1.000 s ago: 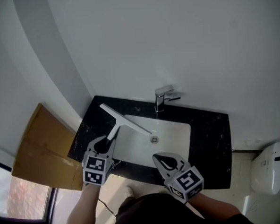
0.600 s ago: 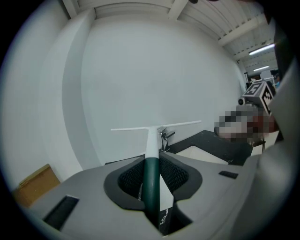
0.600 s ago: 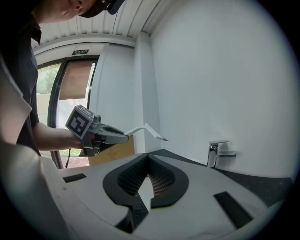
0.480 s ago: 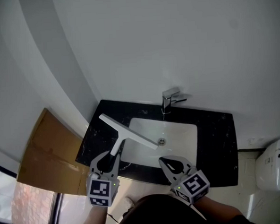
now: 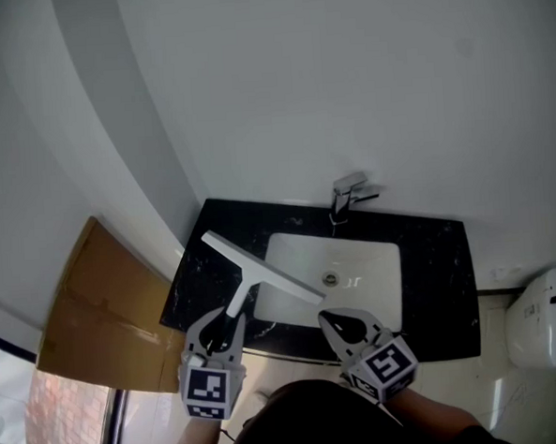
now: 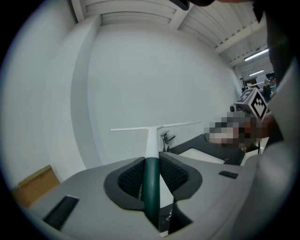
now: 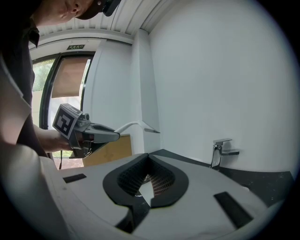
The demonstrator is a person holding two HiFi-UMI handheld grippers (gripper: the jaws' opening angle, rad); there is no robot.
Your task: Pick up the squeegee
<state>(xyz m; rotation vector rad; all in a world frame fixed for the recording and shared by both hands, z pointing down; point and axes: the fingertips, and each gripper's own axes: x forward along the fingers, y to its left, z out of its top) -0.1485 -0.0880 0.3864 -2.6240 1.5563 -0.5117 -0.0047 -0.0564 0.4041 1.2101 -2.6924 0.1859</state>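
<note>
The left gripper (image 6: 151, 161) holds a white T-shaped plastic squeegee (image 5: 262, 268).
Its ribbed black pads (image 6: 131, 178) clamp the dark green handle (image 6: 151, 192); the right gripper (image 7: 148, 157) alongside has its jaws together, empty.

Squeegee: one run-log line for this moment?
left gripper: jaws shut on squeegee handle | squeegee: held off the counter, blade over sink edge | right gripper: jaws shut, empty

Washroom: black vanity top (image 5: 431, 273), white basin (image 5: 367, 265), chrome tap (image 5: 350, 195), toilet (image 5: 537, 318) alongside
</note>
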